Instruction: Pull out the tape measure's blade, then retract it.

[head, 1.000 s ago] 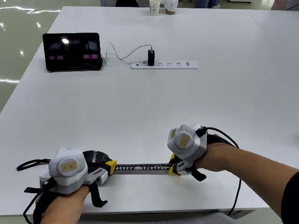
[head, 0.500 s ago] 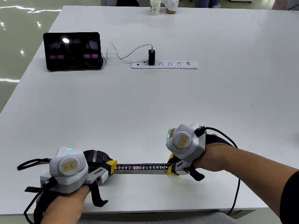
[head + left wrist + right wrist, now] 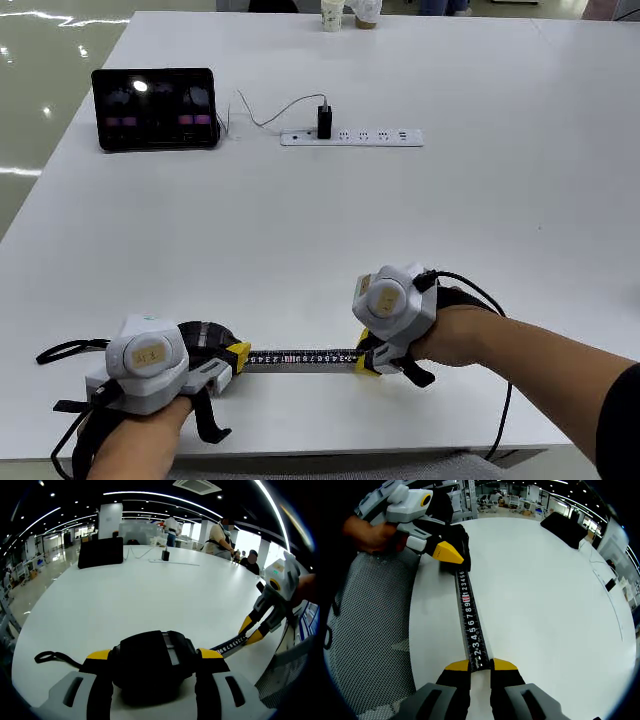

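A black tape measure case [image 3: 152, 662] sits between the yellow-tipped jaws of my left gripper [image 3: 155, 655], which is shut on it near the table's front edge [image 3: 205, 345]. Its blade [image 3: 300, 357] [image 3: 469, 625] runs flat over the white table to my right gripper [image 3: 368, 362] [image 3: 480, 666], whose yellow tips are shut on the blade's end. The blade's numbers read along the strip in the right gripper view. The right gripper also appears at the right of the left gripper view [image 3: 252, 632], pinching the blade [image 3: 229, 647]. A black wrist strap [image 3: 55, 657] trails from the case.
A dark tablet [image 3: 155, 108] stands at the back left. A white power strip [image 3: 350, 138] with a black plug and cable lies behind the middle. Cups [image 3: 332, 15] stand at the far edge. The table's front edge [image 3: 330, 455] lies just below the grippers.
My right gripper has moved slightly left toward the case, so the exposed blade is a little shorter. The left gripper and case have stayed put.
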A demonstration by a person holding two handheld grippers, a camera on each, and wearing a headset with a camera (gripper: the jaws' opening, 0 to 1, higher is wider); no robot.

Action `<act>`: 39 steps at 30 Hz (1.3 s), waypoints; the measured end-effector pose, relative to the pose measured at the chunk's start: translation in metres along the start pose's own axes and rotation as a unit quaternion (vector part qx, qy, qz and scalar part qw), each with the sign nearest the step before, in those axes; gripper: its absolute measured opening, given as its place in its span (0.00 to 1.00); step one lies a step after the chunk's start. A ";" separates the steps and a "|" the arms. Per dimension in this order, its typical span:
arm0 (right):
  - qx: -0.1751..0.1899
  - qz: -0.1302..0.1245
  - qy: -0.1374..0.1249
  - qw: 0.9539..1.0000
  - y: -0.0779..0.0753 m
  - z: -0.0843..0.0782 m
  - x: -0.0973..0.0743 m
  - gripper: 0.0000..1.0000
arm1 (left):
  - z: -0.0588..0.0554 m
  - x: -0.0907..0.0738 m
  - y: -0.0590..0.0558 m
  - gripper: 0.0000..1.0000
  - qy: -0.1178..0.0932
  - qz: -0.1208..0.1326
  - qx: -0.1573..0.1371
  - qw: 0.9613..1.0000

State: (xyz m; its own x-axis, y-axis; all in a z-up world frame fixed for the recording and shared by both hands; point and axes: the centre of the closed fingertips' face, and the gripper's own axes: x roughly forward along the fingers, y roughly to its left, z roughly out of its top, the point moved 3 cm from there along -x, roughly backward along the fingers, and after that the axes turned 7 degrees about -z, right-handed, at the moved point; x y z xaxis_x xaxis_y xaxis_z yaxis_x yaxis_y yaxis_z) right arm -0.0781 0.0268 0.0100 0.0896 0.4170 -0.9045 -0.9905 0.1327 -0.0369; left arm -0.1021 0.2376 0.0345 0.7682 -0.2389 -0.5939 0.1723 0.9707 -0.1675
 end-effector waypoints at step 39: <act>-0.003 -0.005 -0.003 1.000 0.004 0.010 0.004 0.11 | -0.001 0.001 -0.002 0.62 0.000 -0.001 0.002 1.000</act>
State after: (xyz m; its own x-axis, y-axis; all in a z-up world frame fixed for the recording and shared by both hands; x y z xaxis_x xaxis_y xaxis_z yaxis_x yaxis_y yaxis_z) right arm -0.0810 0.0377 0.0101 0.1003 0.4212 -0.9014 -0.9902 0.1310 -0.0489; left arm -0.1021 0.2359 0.0338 0.7678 -0.2400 -0.5941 0.1761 0.9705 -0.1645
